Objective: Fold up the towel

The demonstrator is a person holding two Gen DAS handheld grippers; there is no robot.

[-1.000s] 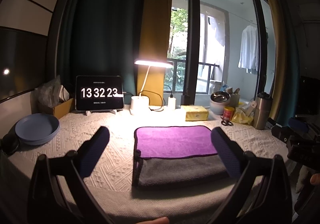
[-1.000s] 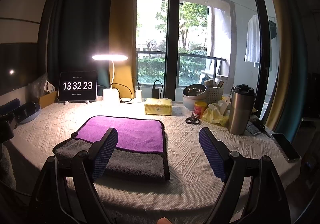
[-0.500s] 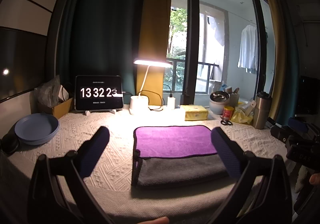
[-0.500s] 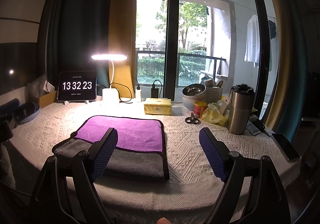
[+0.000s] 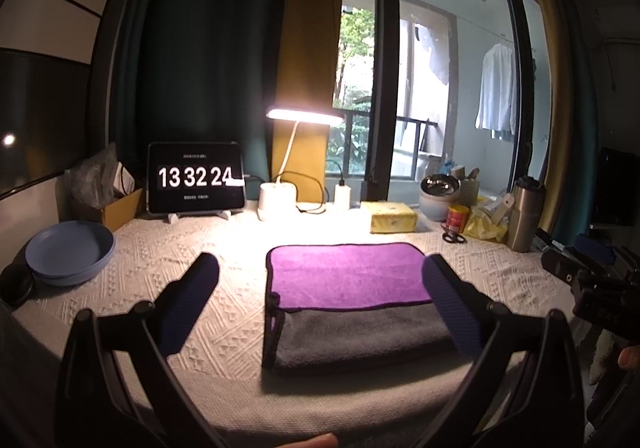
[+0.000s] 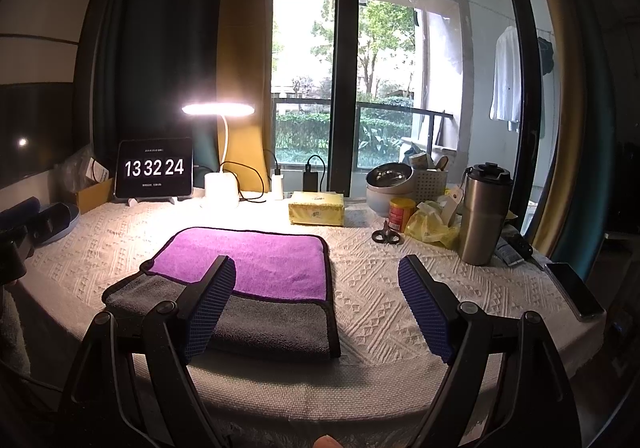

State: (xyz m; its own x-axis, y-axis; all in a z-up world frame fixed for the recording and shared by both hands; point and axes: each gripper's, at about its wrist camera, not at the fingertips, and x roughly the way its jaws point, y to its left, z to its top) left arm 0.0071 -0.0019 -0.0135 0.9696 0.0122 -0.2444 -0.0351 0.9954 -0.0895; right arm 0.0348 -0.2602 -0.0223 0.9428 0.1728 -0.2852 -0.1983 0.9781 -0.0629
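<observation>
A towel [image 5: 344, 276], purple on one face and grey on the other with a dark hem, lies folded on the white textured tablecloth [image 5: 168, 248]; the purple flap covers its far part, the grey layer shows at the near edge. It also shows in the right wrist view [image 6: 256, 268]. My left gripper [image 5: 320, 300] is open and empty, held above the table's near edge in front of the towel. My right gripper [image 6: 316, 304] is open and empty, held near the towel's front right corner. Neither touches the towel.
Blue plates [image 5: 68, 250] sit at the left. A clock tablet [image 5: 196, 178], a lit lamp [image 5: 280, 200], a yellow tissue pack [image 5: 392, 216], scissors [image 6: 386, 236], a steel tumbler [image 6: 482, 216], a red can [image 6: 400, 213] and a phone [image 6: 574, 290] line the back and right.
Both grippers stay open and almost still. The towel has not moved. The clock has gone from 13:32:23 to 13:32:24.
</observation>
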